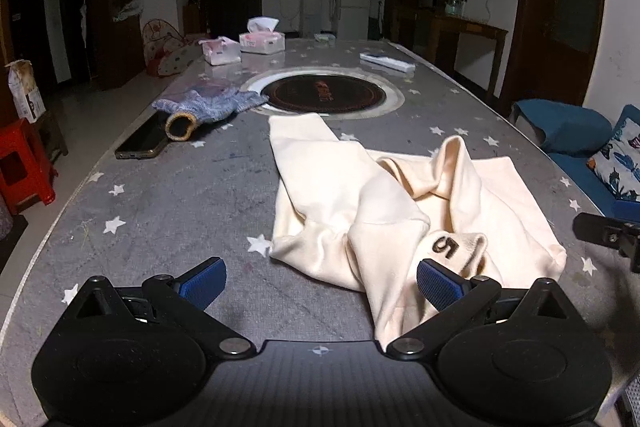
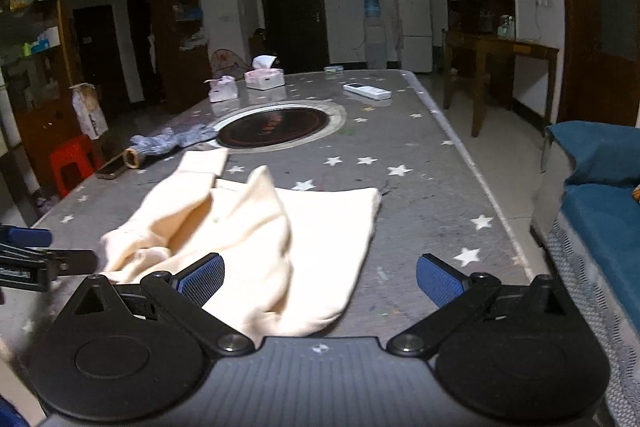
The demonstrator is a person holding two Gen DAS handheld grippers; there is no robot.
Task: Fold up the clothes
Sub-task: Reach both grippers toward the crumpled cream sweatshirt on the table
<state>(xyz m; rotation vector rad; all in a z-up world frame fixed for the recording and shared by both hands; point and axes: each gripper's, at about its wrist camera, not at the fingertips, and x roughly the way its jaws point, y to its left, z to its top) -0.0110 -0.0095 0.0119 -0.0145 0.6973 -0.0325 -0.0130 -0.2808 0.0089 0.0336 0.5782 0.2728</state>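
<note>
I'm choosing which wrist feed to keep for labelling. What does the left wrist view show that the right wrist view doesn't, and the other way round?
Only the left wrist view shows the printed "5" on the cream garment and a patterned cushion at the right edge. Only the right wrist view shows the garment's flat right edge lying on the star-print table, with bare cloth beyond it. Both show the garment crumpled, the knit glove, the phone, tissue boxes, and the left gripper and right gripper open, holding nothing.

A crumpled cream cotton garment [image 1: 384, 203] lies on the grey star-printed table [image 1: 168, 211], in front of the round black inset hob [image 1: 326, 95]. Left of it sit a blue knitted glove [image 1: 208, 107] and a dark smartphone [image 1: 142, 141]; two tissue boxes [image 1: 262, 41] stand behind.
</note>
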